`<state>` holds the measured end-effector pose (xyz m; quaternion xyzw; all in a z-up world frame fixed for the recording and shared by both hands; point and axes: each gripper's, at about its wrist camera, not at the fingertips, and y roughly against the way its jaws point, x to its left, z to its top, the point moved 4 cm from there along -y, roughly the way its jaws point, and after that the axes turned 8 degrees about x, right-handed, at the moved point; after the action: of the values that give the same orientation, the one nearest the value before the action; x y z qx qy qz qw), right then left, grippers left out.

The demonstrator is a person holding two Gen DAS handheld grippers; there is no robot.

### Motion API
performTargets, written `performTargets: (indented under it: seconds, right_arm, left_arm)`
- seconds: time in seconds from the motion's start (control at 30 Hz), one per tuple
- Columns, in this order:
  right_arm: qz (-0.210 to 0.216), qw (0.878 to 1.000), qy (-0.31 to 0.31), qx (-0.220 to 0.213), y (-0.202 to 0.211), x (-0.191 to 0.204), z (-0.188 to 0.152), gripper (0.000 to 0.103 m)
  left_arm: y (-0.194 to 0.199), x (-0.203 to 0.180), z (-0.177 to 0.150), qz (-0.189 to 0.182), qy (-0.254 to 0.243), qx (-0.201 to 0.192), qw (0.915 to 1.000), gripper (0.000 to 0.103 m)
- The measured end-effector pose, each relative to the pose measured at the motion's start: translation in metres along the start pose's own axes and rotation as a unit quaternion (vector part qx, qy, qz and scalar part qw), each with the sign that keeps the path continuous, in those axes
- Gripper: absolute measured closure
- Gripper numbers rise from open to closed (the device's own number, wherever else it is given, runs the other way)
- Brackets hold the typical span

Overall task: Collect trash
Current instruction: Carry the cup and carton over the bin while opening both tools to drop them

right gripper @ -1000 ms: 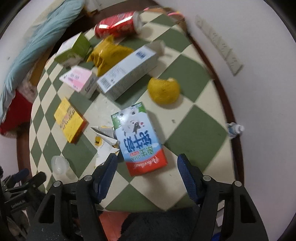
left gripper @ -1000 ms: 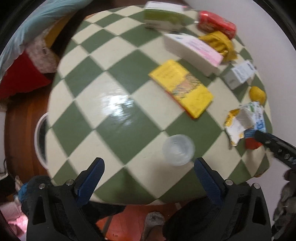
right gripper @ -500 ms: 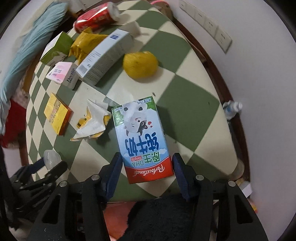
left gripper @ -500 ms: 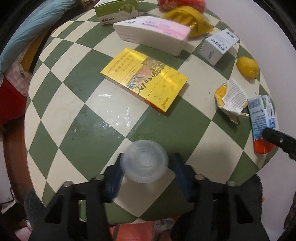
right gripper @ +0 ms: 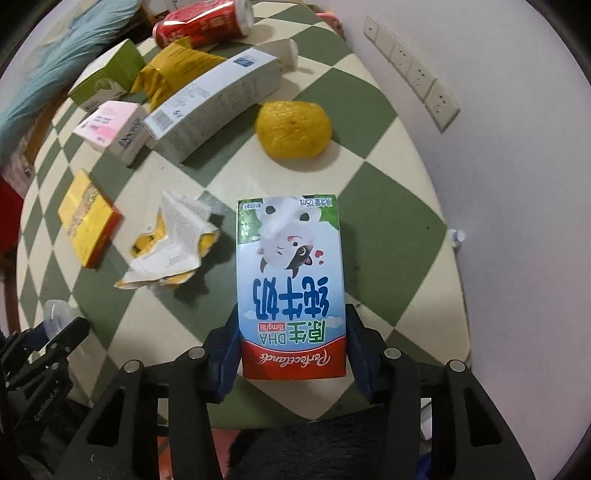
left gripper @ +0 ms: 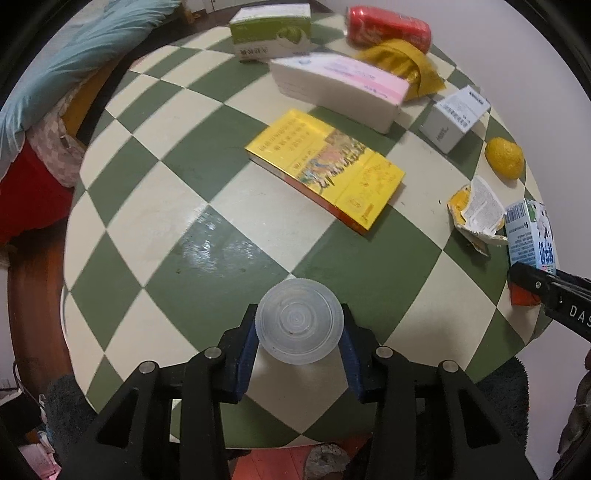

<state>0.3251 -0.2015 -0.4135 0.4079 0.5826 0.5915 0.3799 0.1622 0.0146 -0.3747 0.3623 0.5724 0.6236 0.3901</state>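
My left gripper [left gripper: 299, 332] is shut on a clear plastic cup [left gripper: 298, 325] near the front edge of the green-and-cream checked table [left gripper: 155, 229]. My right gripper [right gripper: 291, 350] is shut on a blue-and-white milk carton [right gripper: 290, 280] with a cow picture; the carton also shows in the left wrist view [left gripper: 532, 240]. A crumpled yellow-and-white wrapper [right gripper: 170, 243] lies just left of the carton. The left gripper and cup show small at the lower left of the right wrist view [right gripper: 55, 321].
On the table lie a flat yellow box [left gripper: 325, 168], a pink-and-white box [left gripper: 338, 86], a green box [left gripper: 269, 31], a red soda can [left gripper: 388, 27], a yellow bag [left gripper: 402, 62], a long white carton [right gripper: 214, 99] and a yellow fruit [right gripper: 293, 129]. The wall [right gripper: 498, 147] is to the right.
Both grippers moved in from open and closed: the left on the plastic cup, the right on the milk carton.
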Motion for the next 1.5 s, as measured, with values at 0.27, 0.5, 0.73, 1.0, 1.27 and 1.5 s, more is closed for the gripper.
performTargets:
  seconds: [0.27,0.5,0.73,1.0,1.27,1.5]
  right_arm:
    - [0.012,0.999,0.004,-0.041,0.035,0.021,-0.01,0.052]
    - [0.05,0.993,0.031,-0.103,0.093,0.077,-0.018,0.052]
    - [0.103,0.979,0.085,-0.152,0.146,0.16,-0.029,0.052]
    - [0.158,0.964,0.16,-0.141,0.154,0.292,-0.059,0.052]
    - [0.169,0.954,0.234,-0.08,0.1,0.436,-0.086,0.052]
    - [0.152,0.95,0.274,-0.02,0.027,0.536,-0.089,0.052]
  left_arm:
    - [0.05,0.012,0.003,0.015,0.005,-0.059,0.9981,0.066]
    - [0.116,0.054,0.002,0.021,0.044,-0.126,0.9909,0.066]
    - [0.165,0.138,-0.017,0.034,0.107,-0.175,0.9781,0.066]
    - [0.161,0.268,-0.052,0.048,0.198,-0.168,0.9644,0.066]
    - [0.092,0.382,-0.08,0.028,0.273,-0.106,0.9558,0.066]
    - [0.026,0.439,-0.086,-0.073,0.312,-0.047,0.9461,0.065]
